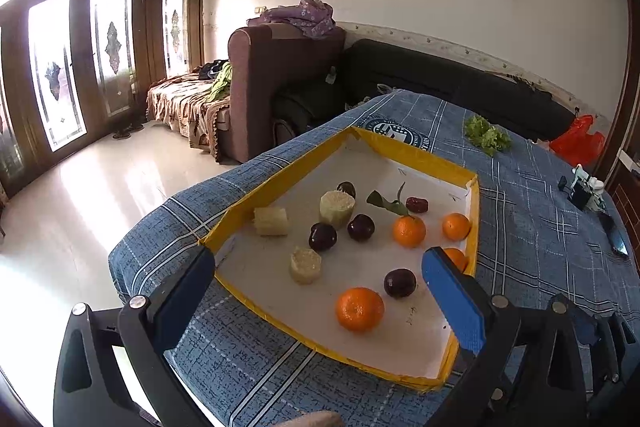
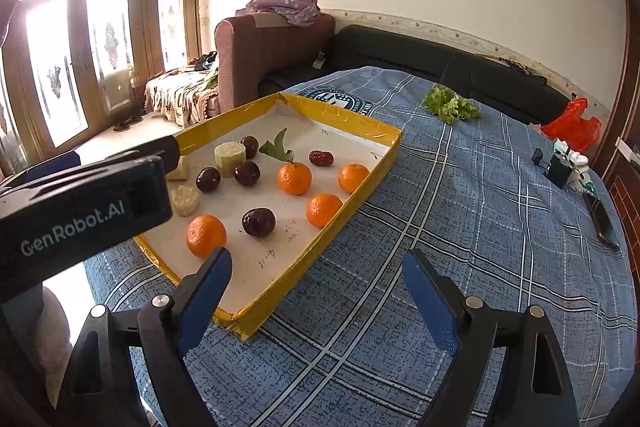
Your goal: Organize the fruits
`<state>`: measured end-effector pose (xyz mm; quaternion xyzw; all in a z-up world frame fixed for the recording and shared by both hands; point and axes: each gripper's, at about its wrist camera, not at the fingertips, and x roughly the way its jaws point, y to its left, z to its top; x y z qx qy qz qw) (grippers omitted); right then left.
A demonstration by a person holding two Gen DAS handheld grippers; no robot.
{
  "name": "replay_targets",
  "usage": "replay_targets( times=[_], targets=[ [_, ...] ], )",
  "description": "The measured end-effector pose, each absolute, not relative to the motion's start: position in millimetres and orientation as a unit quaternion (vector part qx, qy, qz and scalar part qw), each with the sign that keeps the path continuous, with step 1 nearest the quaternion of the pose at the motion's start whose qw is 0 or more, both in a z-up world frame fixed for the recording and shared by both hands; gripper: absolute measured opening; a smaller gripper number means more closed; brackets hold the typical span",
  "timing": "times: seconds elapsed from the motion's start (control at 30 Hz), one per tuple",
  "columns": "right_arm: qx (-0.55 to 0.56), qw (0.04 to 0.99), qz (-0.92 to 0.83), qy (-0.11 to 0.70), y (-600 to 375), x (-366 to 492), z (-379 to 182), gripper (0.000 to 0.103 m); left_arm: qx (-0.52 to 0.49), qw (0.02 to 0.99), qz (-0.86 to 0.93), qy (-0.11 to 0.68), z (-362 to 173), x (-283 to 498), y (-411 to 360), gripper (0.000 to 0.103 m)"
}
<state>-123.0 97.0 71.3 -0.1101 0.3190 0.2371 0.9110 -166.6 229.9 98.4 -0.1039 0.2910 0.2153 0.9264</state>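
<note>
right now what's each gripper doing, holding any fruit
Left gripper: open, holding nothing, hanging over the yellow tray.
Right gripper: open, holding nothing, at the tray's near edge.

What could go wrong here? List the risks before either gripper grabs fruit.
1. The oranges and dark plums are round and lie loose in the yellow-rimmed tray; a nudge may roll them.
2. The left gripper and right gripper, both open, sit near one corner and might collide.
</note>
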Motion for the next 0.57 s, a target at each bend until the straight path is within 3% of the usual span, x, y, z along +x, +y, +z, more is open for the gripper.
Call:
replay_targets(
  times=[0.57],
  targets=[
    [-0.101,0.908,0.243,0.326,99,-120,69,0.091,-0.061,0.93,0.208,0.296,99,-164,218,0.103]
  ],
)
